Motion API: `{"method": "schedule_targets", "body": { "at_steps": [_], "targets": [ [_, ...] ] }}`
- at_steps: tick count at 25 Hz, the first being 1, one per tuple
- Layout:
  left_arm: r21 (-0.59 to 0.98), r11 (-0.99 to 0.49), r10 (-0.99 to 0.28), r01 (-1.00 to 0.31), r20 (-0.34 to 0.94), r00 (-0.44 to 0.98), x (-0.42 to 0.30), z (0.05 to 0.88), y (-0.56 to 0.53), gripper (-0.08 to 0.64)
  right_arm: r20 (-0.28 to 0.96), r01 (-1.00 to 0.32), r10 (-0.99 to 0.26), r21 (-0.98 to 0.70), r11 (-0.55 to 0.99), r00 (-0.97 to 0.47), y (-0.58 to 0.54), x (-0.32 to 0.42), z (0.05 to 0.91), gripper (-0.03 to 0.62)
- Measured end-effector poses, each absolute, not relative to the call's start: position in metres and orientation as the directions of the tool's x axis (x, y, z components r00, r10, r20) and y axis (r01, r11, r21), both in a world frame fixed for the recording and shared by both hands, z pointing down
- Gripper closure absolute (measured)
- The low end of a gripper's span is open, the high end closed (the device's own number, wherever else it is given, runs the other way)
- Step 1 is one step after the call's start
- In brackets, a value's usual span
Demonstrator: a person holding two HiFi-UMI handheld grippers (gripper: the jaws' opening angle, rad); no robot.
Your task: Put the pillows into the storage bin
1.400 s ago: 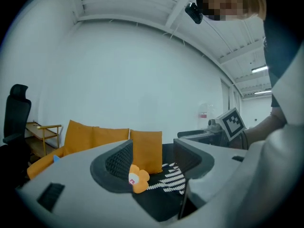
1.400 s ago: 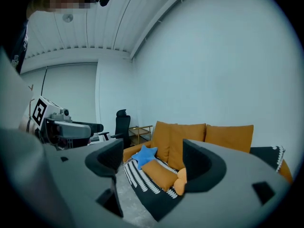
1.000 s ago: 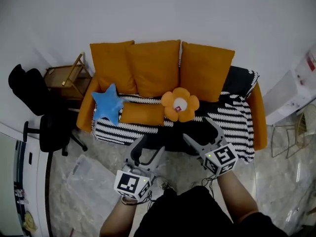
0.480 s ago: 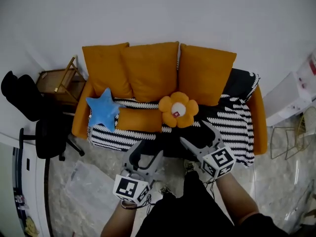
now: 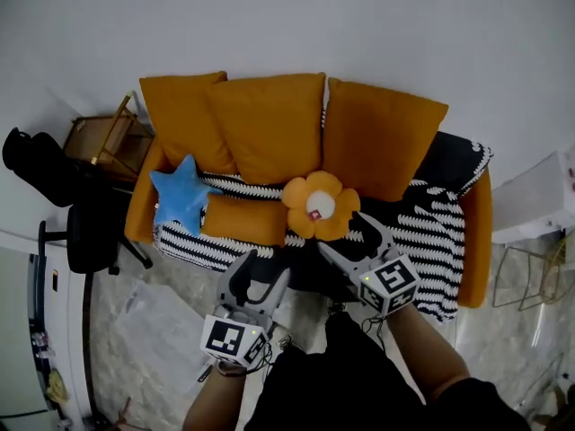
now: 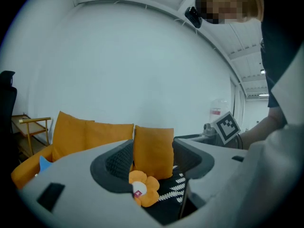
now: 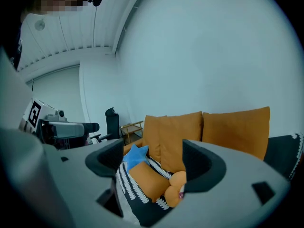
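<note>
Jaws apart and empty, the left gripper [image 5: 259, 273] and right gripper [image 5: 349, 236] are held short of the orange sofa [image 5: 476, 241], where the flower pillow [image 5: 321, 206], blue star pillow [image 5: 182, 197] and orange seat pillow [image 5: 243, 220] are lying. No storage bin can be made out. If only a petal is pinched, the flower pillow could be dropped.

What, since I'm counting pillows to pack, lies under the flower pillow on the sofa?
The flower pillow rests on the black-and-white striped blanket, with the flat orange pillow next to it. Whether anything small hides beneath it cannot be seen.
</note>
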State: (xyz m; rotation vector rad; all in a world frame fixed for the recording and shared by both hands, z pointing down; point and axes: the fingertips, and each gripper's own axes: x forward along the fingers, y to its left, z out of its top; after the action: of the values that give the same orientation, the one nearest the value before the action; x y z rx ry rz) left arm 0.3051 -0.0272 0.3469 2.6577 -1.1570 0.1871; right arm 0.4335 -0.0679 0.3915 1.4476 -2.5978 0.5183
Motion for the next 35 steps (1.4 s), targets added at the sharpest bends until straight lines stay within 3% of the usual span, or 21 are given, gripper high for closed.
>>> {"method": "schedule_targets", "body": {
  "at_steps": [9,19,35],
  "targets": [
    [0.187,-0.626,-0.711,-0.757,0.259,0.653,0.361,0.380,-0.065,0.307,0.327,-0.823,-0.762,-0.330,0.462,-0.559,-0.104,0.481,0.441,0.206],
    [0.225,-0.672,-0.640,-0.706,0.303,0.706,0.392,0.437,-0.104,0.307,0.413,-0.848,-0.759,-0.407,0.340,-0.503,-0.121,0.503,0.512,0.204],
    [0.310,-0.734,-0.475,-0.604,0.400,0.784,0.407,0.589,-0.149,0.307,0.575,-0.850,-0.735,-0.527,0.004,-0.361,-0.149,0.526,0.697,0.204]
  ]
}}
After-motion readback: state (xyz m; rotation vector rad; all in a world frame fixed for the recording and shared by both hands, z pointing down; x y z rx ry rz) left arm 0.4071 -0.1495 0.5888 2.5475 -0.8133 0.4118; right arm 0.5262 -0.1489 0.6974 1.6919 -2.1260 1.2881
